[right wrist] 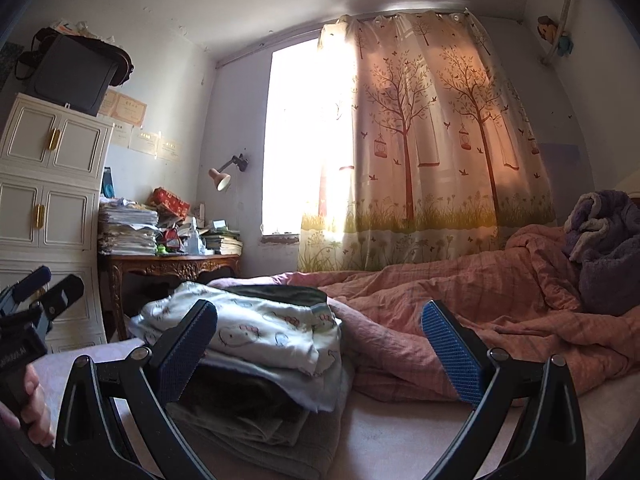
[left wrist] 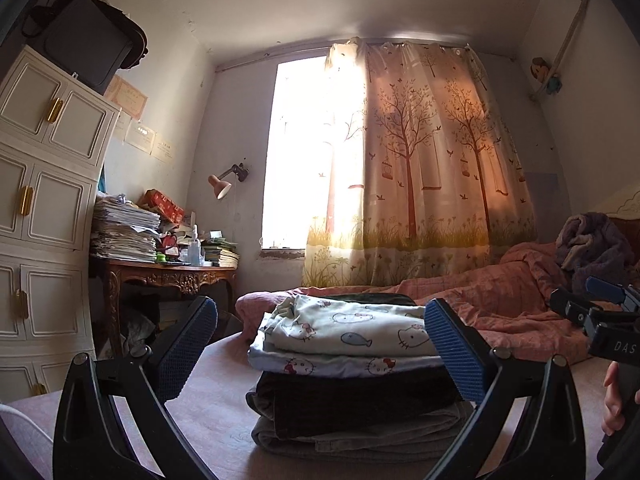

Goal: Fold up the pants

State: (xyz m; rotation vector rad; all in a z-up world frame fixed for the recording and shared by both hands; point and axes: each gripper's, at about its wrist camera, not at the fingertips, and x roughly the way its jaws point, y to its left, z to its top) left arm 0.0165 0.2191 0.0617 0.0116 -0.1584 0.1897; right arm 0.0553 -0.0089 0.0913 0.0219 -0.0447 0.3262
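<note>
A stack of folded pants lies on the bed: a white pair with a cartoon-cat print (left wrist: 348,332) on top, a dark pair (left wrist: 352,400) under it and a grey-olive pair (left wrist: 360,436) at the bottom. My left gripper (left wrist: 320,310) is open just in front of the stack, one blue pad on each side, holding nothing. In the right wrist view the same stack (right wrist: 260,332) sits left of centre. My right gripper (right wrist: 320,314) is open and empty, with its left finger in front of the stack and its right finger over the pink quilt (right wrist: 500,300).
The pink bed sheet (left wrist: 216,400) shows around the stack. A purple blanket (right wrist: 608,248) is heaped at the far right. A carved desk (left wrist: 168,276) piled with papers and a white cabinet (left wrist: 44,208) stand on the left. A tree-print curtain (left wrist: 420,168) half covers the bright window.
</note>
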